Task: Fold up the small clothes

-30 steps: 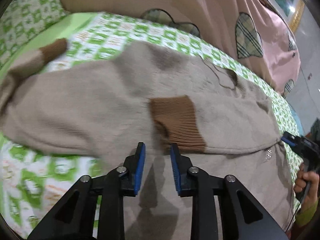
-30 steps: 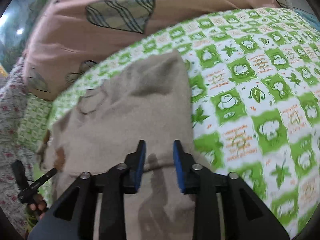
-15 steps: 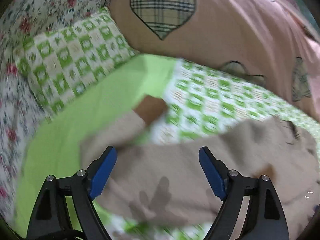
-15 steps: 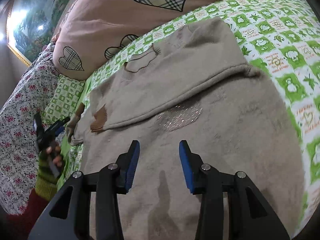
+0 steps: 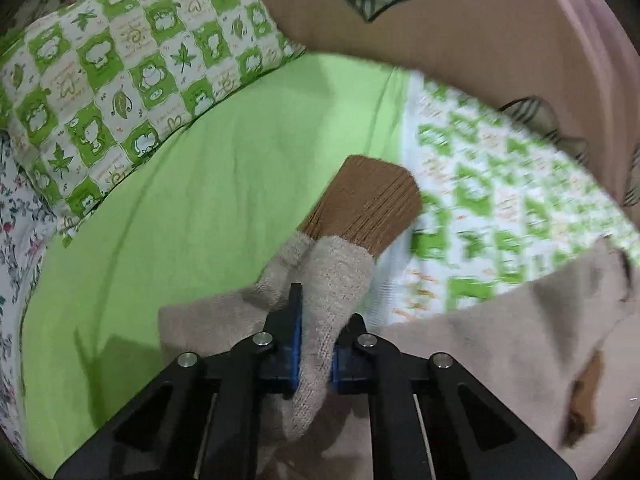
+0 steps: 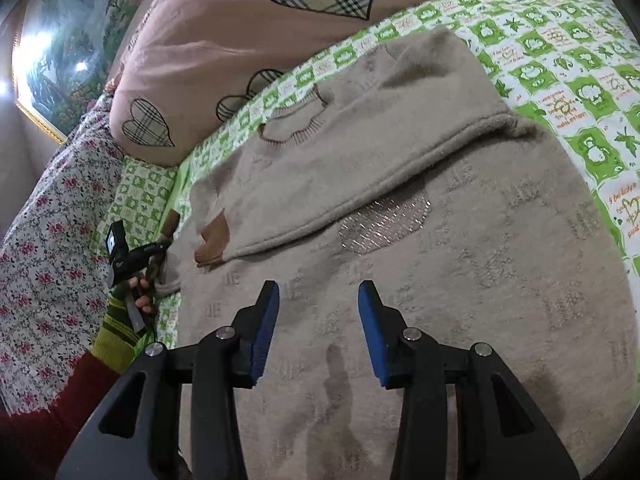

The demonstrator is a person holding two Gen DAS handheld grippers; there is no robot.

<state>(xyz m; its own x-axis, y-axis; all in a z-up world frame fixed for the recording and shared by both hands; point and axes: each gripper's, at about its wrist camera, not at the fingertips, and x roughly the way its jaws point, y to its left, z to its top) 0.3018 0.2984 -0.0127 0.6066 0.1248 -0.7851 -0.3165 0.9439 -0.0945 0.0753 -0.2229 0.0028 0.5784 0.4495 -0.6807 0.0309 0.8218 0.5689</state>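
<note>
A beige knit sweater with brown cuffs lies spread on the bed, one sleeve folded across its chest. My left gripper is shut on the other sleeve, just below its brown cuff, which sticks up past the fingers. In the right wrist view the left gripper shows at the sweater's left edge. My right gripper is open and empty, hovering over the sweater's lower body.
A pink quilt with plaid hearts lies along the far side. A green checked pillow and a plain green sheet lie on the left. Floral fabric borders the bed.
My left gripper went from open above the left sleeve to shut on it near the cuff. My right gripper opened a little wider and pulled back over the sweater.
</note>
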